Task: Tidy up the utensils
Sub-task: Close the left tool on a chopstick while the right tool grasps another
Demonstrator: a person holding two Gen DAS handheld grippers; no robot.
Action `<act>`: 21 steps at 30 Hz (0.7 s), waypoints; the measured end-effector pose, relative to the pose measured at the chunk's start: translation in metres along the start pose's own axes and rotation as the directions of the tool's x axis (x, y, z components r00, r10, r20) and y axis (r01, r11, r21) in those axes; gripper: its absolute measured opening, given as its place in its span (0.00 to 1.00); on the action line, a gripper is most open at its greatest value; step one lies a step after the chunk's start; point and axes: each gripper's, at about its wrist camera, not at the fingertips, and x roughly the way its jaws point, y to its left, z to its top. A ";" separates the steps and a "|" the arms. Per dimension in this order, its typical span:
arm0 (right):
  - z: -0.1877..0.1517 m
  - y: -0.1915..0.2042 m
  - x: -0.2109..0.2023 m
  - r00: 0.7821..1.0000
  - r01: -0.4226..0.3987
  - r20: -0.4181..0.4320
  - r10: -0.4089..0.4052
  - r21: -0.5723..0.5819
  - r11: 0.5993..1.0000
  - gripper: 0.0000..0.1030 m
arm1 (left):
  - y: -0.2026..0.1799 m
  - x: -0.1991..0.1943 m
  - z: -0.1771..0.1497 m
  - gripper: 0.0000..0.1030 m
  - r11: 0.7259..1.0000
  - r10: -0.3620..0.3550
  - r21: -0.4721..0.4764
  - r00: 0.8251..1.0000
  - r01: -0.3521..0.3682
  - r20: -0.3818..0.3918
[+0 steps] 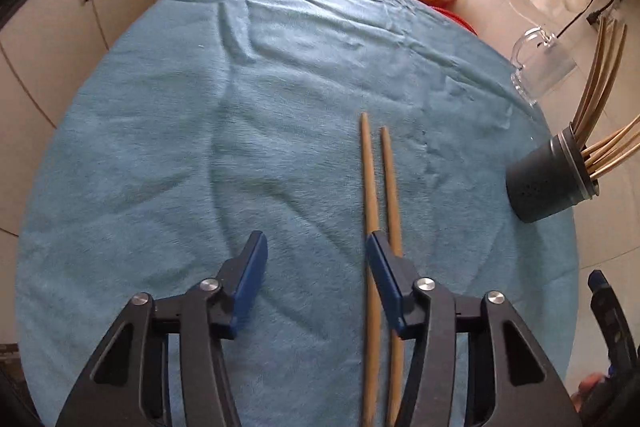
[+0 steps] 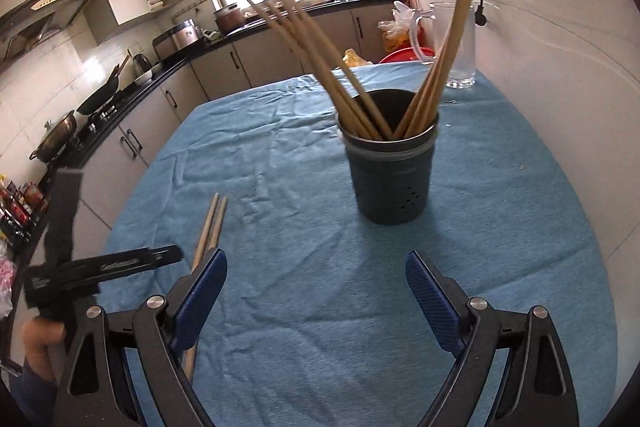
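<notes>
Two wooden chopsticks (image 1: 374, 183) lie side by side on the blue cloth (image 1: 200, 147). My left gripper (image 1: 316, 247) hovers just above them, open. Its right finger (image 1: 380, 259) covers one stick, and the other runs just inside that finger, not pinched. In the right wrist view the same pair of chopsticks (image 2: 211, 223) lies at the lower left, partly behind my right gripper's left finger (image 2: 206, 283). My right gripper (image 2: 316, 261) is wide open and empty, aimed at the dark holder (image 2: 390, 179), which stands a little way ahead with several chopsticks leaning out both ways.
The dark holder (image 1: 548, 179) stands near the table's right edge, a clear glass mug (image 1: 544, 67) beyond it. A glass pitcher (image 2: 460, 43) stands at the table's far end. Kitchen cabinets and a counter run past the table. A hand (image 2: 40, 343) holds the left gripper's handle.
</notes>
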 end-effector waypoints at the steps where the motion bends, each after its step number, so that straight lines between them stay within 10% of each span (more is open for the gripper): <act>1: 0.000 0.000 0.000 1.000 0.000 0.001 0.000 0.002 1.000 0.88 | -0.002 0.003 0.001 0.46 1.000 0.006 0.005 1.000 -0.006 -0.001; 21: 0.003 0.024 0.029 0.993 -0.071 -0.091 0.071 0.007 0.997 0.58 | -0.021 0.015 0.016 0.12 0.988 0.110 0.104 0.994 -0.112 0.023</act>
